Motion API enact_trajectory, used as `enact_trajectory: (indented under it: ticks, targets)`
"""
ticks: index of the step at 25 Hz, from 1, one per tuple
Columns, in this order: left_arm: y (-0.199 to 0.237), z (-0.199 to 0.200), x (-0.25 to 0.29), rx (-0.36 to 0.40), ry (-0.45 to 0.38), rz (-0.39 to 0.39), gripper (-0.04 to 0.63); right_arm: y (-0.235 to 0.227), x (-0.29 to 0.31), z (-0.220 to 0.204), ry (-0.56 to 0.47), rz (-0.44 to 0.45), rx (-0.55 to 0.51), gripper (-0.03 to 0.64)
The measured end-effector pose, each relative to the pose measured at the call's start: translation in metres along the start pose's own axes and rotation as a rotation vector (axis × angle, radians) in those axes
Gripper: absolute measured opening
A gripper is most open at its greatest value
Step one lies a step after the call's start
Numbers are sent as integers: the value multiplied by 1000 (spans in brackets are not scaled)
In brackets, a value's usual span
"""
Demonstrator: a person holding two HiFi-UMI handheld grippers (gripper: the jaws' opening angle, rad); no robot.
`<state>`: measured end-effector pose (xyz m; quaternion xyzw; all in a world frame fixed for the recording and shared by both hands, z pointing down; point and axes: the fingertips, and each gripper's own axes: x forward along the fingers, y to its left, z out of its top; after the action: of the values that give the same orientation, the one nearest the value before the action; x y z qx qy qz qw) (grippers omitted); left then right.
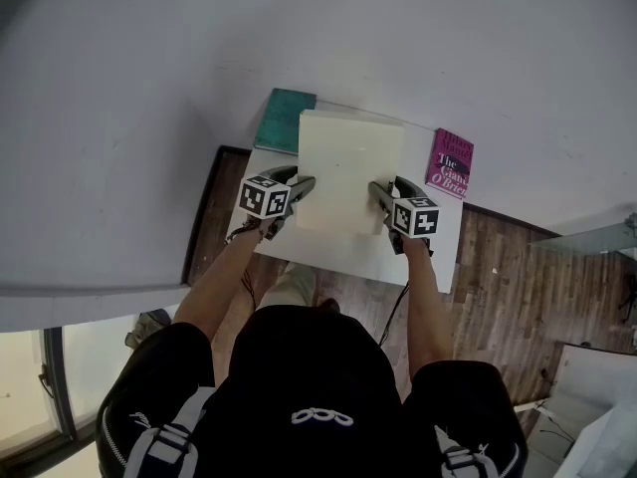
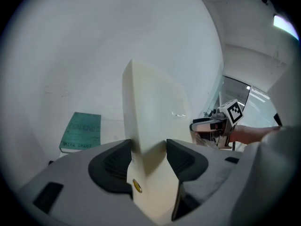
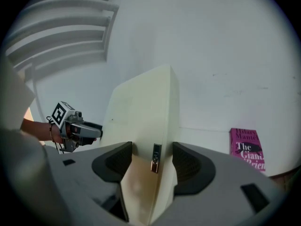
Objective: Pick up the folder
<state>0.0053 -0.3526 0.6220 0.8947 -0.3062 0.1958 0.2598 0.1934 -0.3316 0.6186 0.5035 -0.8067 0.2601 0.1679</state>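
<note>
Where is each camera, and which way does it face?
Head view: head-mounted, steeply down at the folder; both arms show.
Left gripper view: on the left gripper, facing the right gripper; teal book at left.
Right gripper view: on the right gripper, facing the left; pink book at right.
Both gripper views share the clamped folder.
</note>
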Motion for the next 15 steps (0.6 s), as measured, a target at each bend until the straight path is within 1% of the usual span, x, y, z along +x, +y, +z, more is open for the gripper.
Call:
enact_trajectory:
  ticks: [3, 9, 12, 15]
  targets:
    - [-12, 36, -15, 24, -83, -6, 236, 5, -22, 38, -100, -10, -10, 282]
    - [-40, 99, -43, 138, -219, 25, 235, 13, -61, 94, -248, -36, -45, 279]
    - [-50, 116, -55, 162, -263, 29, 235, 20, -78, 112, -295, -46, -68, 278]
    - [-57, 122, -63, 185, -283, 41, 235, 25, -88, 120, -316, -48, -85, 278]
